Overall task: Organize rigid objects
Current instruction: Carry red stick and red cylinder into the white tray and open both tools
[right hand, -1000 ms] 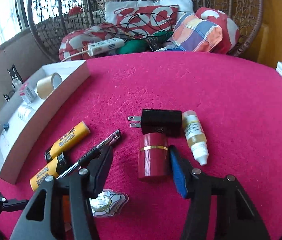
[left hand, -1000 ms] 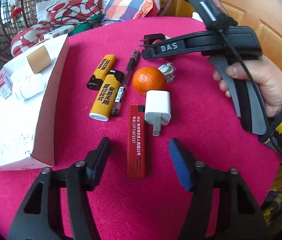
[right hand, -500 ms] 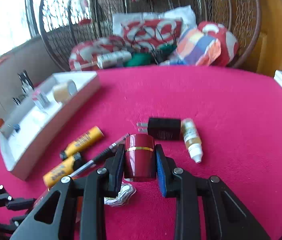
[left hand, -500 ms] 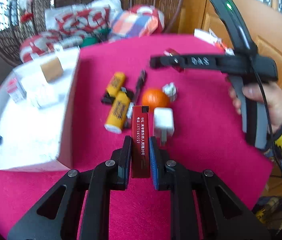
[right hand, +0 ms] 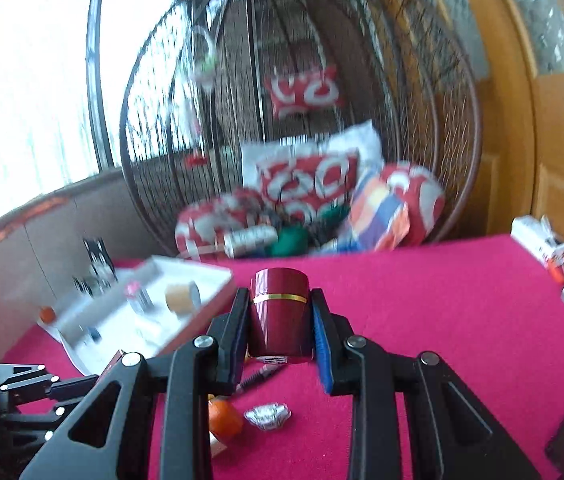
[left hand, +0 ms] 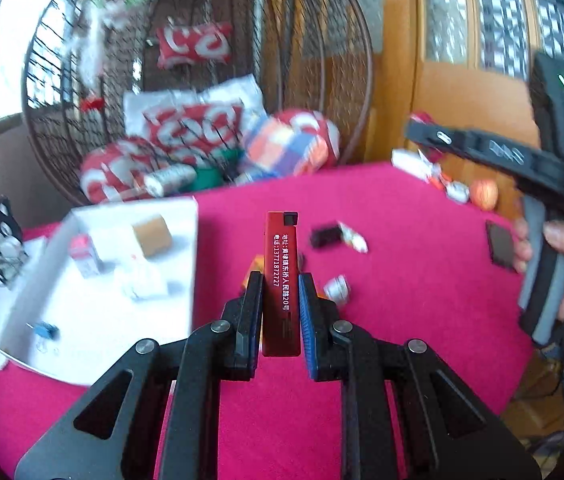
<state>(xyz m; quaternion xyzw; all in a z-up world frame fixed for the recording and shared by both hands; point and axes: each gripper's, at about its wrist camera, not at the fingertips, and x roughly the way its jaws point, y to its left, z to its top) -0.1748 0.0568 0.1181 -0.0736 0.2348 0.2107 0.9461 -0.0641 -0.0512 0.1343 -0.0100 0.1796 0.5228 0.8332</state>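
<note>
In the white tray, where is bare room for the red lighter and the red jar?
The white tray is bare along its near-right floor, between the blue clip and the right wall. Its far end is crowded: tape roll, small box, white bottle.

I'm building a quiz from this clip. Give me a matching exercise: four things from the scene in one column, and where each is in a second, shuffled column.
Things:
1. red lighter
2. dark red jar
3. tape roll
4. orange

Places:
A. inside the white tray
B. on the tablecloth
C. in the right gripper
D. in the left gripper

Pairs: 1-D, 2-C, 3-A, 4-B
</note>
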